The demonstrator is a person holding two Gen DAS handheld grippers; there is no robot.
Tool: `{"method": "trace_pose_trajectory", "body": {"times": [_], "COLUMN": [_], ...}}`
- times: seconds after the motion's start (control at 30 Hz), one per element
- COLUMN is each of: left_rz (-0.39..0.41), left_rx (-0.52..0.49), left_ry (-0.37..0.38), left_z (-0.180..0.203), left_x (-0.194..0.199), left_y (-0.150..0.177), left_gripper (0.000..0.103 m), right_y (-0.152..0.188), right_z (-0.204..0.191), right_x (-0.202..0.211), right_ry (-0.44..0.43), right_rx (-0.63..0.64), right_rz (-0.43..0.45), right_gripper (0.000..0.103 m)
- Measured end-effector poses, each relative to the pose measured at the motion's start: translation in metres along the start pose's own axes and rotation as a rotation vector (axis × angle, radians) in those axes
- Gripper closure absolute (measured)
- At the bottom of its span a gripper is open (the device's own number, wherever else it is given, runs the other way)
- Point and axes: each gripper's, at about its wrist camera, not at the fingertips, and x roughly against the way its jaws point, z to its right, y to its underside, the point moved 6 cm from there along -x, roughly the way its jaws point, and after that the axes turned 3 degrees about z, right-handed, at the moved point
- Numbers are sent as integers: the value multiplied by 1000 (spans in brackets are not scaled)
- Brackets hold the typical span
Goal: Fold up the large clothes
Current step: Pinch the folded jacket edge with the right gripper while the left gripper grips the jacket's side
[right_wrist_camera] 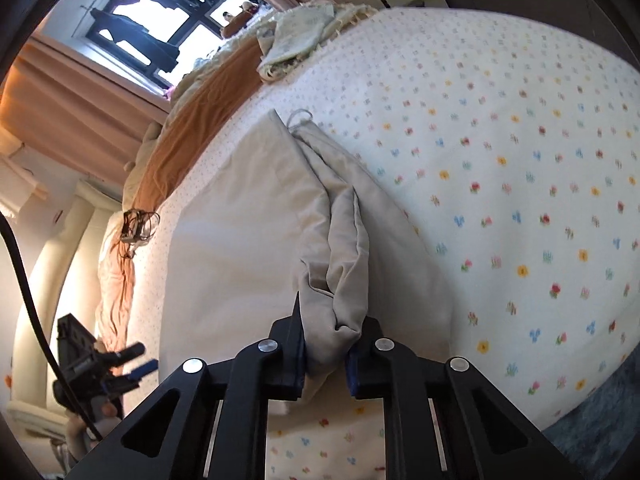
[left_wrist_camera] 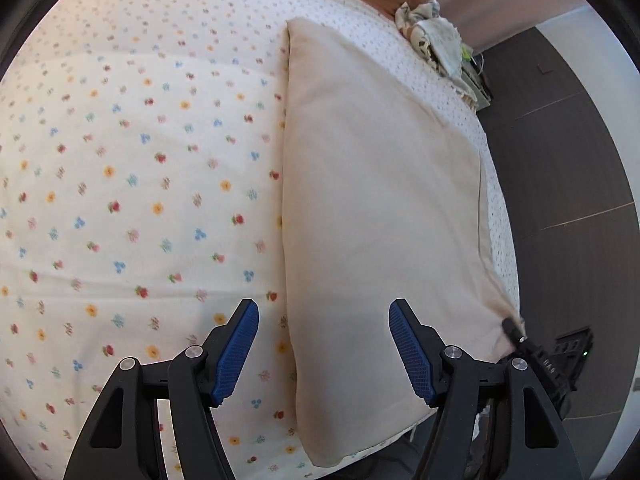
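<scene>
A large beige garment (left_wrist_camera: 380,200) lies folded into a long flat panel on the floral bedsheet (left_wrist_camera: 140,160). My left gripper (left_wrist_camera: 324,308) hovers open over the garment's near left edge, and its blue pads (left_wrist_camera: 236,356) touch nothing. In the right wrist view, my right gripper (right_wrist_camera: 332,320) is shut on a bunched fold of the same garment (right_wrist_camera: 240,240), lifting that edge off the floral bedsheet (right_wrist_camera: 500,160). The left wrist view shows the right gripper (left_wrist_camera: 514,330) at the garment's near right corner. The left gripper (right_wrist_camera: 140,358) appears at the lower left of the right wrist view.
An orange-brown blanket (right_wrist_camera: 192,128) and a crumpled patterned cloth (right_wrist_camera: 296,36) lie along the bed's far end. Dark floor (left_wrist_camera: 560,160) lies beyond the bed's right edge. A window (right_wrist_camera: 160,20) with curtains stands behind the bed. A blue-grey rug (right_wrist_camera: 600,420) lies beside it.
</scene>
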Motion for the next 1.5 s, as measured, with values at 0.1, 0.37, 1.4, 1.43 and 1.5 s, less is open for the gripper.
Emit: {"method": "trace_pose_trajectory", "body": {"times": [0.1,0.37,1.4,1.43,1.5], "left_rz": [-33,-47,13,18,29], "left_rx": [-13,-45,7,6,5], "left_ry": [7,10,31,30,26], "left_z": [2,12,3,4,3], "left_x": [-14,-27,-54,-55,-56], "left_y": [5,10,-49,-52,-60], "left_gripper": [48,49,49,49,49], "right_y": [-7,18,-69,-72,-77], "right_z": [1,39,38,36,30], "right_x": [11,10,-89,-95,-108], "right_ry": [-7,35,66,45,9], "right_rx": [-10,-55,119,115,106], "right_rz": [40,4,-320,-336,-355], "right_gripper": [91,92,36,38,38]}}
